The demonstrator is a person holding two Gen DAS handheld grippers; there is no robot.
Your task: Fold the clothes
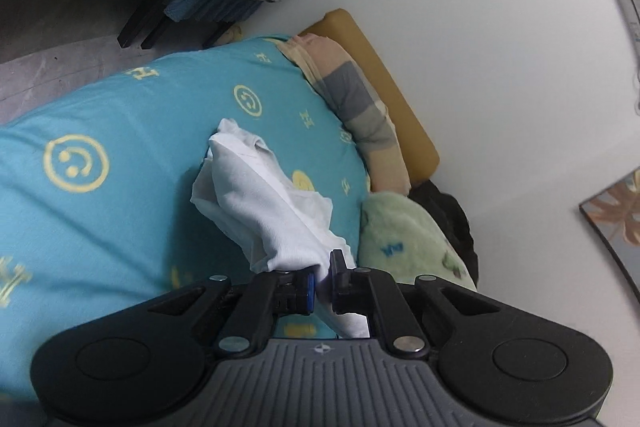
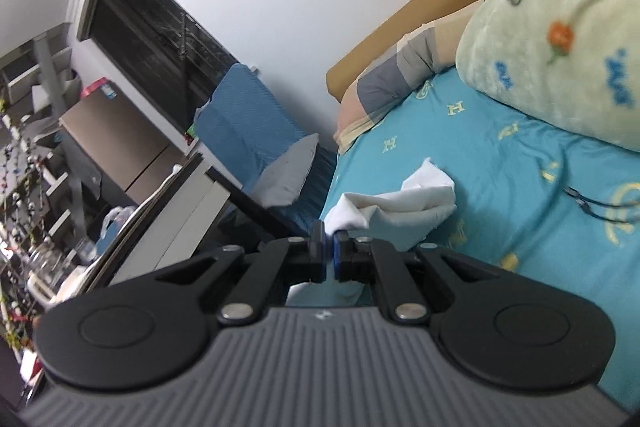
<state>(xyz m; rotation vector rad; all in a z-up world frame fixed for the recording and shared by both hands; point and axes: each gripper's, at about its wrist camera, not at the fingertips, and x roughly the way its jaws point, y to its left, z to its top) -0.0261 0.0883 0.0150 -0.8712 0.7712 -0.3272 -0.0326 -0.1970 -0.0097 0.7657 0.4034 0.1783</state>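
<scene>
Turquoise bedding printed with yellow smileys and letters covers the bed, which stands against a white wall. On that bed, near its middle, lies a bunched white garment, crumpled and partly lifted at 2 ends.

Left gripper has its jaws clamped on one end of the garment, cloth squeezed between the blue pads and trailing down under them. Right gripper has its jaws pressed together on another end, a white fold bulging just past the tips.

Beside the garment, toward the wall, a green fleece blanket is heaped on the bed. Along the bed's wall edge runs a striped pillow in grey and beige, with a tan cushion between it and the wall. Something black sits behind the blanket; what it is cannot be told.

Off the bed's far end stands a blue chair with a grey cloth on its seat. Past the chair is a dark window.
</scene>
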